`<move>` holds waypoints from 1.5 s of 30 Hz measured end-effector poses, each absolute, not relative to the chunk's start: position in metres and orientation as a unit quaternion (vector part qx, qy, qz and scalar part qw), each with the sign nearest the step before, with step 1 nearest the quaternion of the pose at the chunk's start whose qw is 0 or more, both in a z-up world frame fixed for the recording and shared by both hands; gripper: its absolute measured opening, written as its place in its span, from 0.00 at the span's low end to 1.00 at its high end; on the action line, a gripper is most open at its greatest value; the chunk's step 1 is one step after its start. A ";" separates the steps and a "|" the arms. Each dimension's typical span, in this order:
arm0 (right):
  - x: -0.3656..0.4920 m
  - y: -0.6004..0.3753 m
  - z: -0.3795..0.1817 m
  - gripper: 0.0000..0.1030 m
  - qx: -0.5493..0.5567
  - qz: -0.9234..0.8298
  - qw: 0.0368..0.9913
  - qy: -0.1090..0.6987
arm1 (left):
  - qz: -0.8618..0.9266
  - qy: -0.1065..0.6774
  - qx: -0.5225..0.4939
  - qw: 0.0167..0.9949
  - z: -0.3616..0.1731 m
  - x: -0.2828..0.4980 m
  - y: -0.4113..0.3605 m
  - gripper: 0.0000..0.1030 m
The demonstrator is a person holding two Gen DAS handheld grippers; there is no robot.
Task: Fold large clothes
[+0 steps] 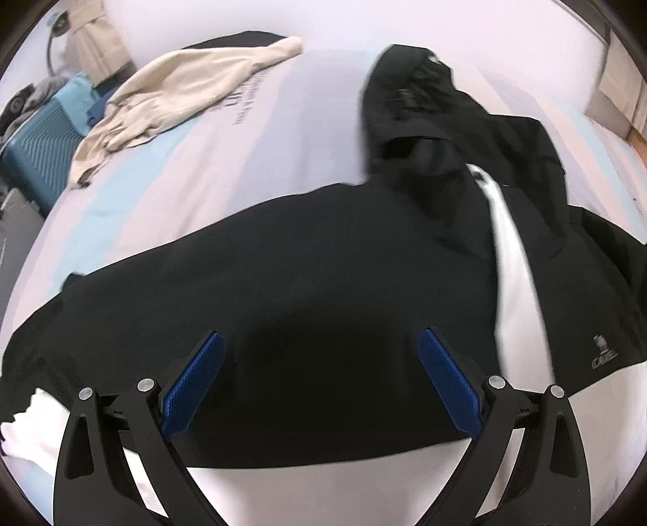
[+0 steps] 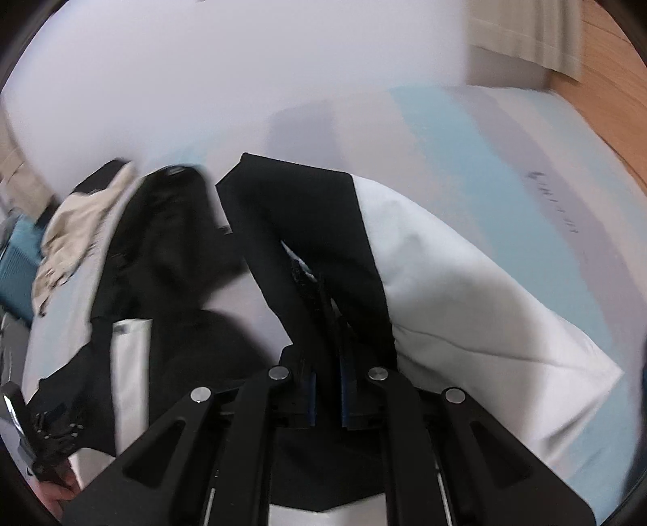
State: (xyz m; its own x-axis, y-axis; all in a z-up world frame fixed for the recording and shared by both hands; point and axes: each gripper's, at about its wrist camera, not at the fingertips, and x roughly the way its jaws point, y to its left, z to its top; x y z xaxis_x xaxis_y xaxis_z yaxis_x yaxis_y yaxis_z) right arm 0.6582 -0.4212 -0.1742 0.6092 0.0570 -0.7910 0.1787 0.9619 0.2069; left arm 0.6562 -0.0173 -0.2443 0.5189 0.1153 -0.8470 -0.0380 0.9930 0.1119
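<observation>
A large black jacket (image 1: pixel 323 251) with white lining (image 1: pixel 513 283) lies spread over the bed (image 1: pixel 242 141), its hood (image 1: pixel 408 93) at the far side. In the left wrist view my left gripper (image 1: pixel 321 336) hovers open over the jacket's black body, with nothing between its blue pads (image 1: pixel 194 384). In the right wrist view my right gripper (image 2: pixel 326 364) is shut on a black flap of the jacket (image 2: pixel 299 210) beside a zipper edge. The flap is lifted, and the white lining (image 2: pixel 465 315) fans out to its right.
A beige garment (image 1: pixel 174 93) lies on the bed at the far left. A blue suitcase (image 1: pixel 44 137) stands beyond the bed's left edge. A curtain (image 2: pixel 525 32) and wooden floor (image 2: pixel 606 101) are past the bed's far right side. Striped sheet (image 2: pixel 485 162) lies bare there.
</observation>
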 end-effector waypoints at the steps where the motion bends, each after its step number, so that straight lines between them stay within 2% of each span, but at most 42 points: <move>1: 0.661 -0.393 -0.174 0.07 0.134 -0.020 0.887 0.442 | 0.048 0.488 0.037 0.871 -0.243 0.651 -0.007 0.92; 12: 0.666 -0.172 -0.182 0.06 0.090 0.100 0.877 0.462 | 0.100 0.487 -0.001 0.868 -0.237 0.606 0.105 0.92; 20: 0.651 -0.044 -0.193 0.05 0.075 0.156 0.855 0.488 | 0.117 0.487 -0.015 0.865 -0.236 0.586 0.156 0.92; 28: 0.635 0.047 -0.216 0.05 0.028 0.180 0.846 0.501 | 0.120 0.480 0.004 0.869 -0.232 0.578 0.183 0.91; 35: 0.631 0.076 -0.241 0.06 0.000 0.176 0.834 0.522 | 0.131 0.492 -0.023 0.860 -0.242 0.570 0.214 0.91; 38: 0.630 0.083 -0.249 0.12 -0.018 0.178 0.830 0.528 | 0.130 0.499 -0.035 0.856 -0.247 0.567 0.224 0.92; 40: 0.626 0.085 -0.246 0.28 -0.026 0.181 0.831 0.525 | 0.129 0.498 -0.031 0.857 -0.247 0.566 0.223 0.92; 42: 0.623 0.085 -0.239 0.57 -0.026 0.184 0.832 0.522 | 0.129 0.498 -0.026 0.857 -0.246 0.566 0.222 0.91; 45: 0.610 0.082 -0.221 0.65 -0.031 0.194 0.841 0.504 | 0.131 0.498 -0.029 0.857 -0.245 0.565 0.222 0.91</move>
